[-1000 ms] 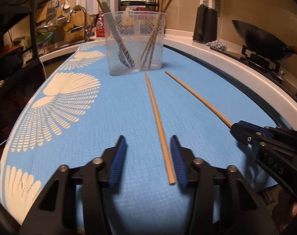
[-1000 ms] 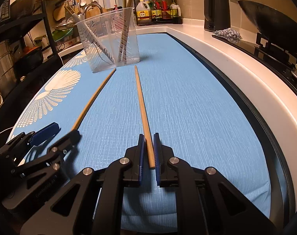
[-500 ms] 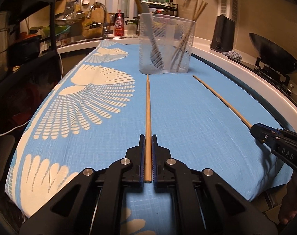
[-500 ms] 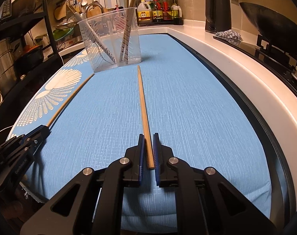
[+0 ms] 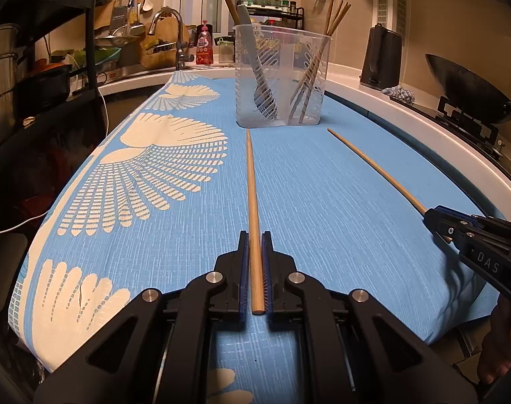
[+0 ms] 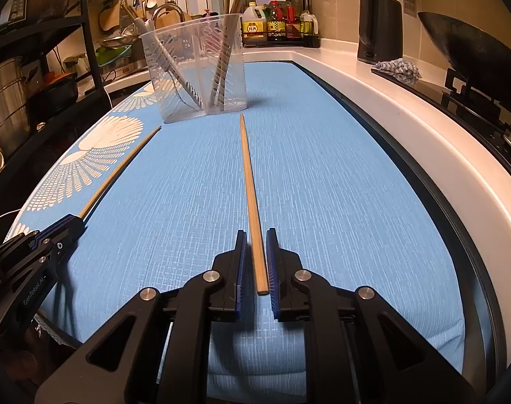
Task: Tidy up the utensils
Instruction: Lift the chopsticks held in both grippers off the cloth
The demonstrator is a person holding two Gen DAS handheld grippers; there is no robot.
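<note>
Since half a second ago, the right gripper [image 6: 256, 262] has loosened: its pads now stand slightly apart on either side of the right chopstick [image 6: 250, 198], with visible gaps, where they were pinched on it. That stick lies flat on the blue cloth [image 6: 339, 202], running straight ahead from between the fingers toward the clear utensil holder [image 6: 194, 67]. The left gripper [image 5: 254, 269] stays clamped on the butt end of the left chopstick [image 5: 251, 195], whose tip reaches just short of the holder's base.
</note>
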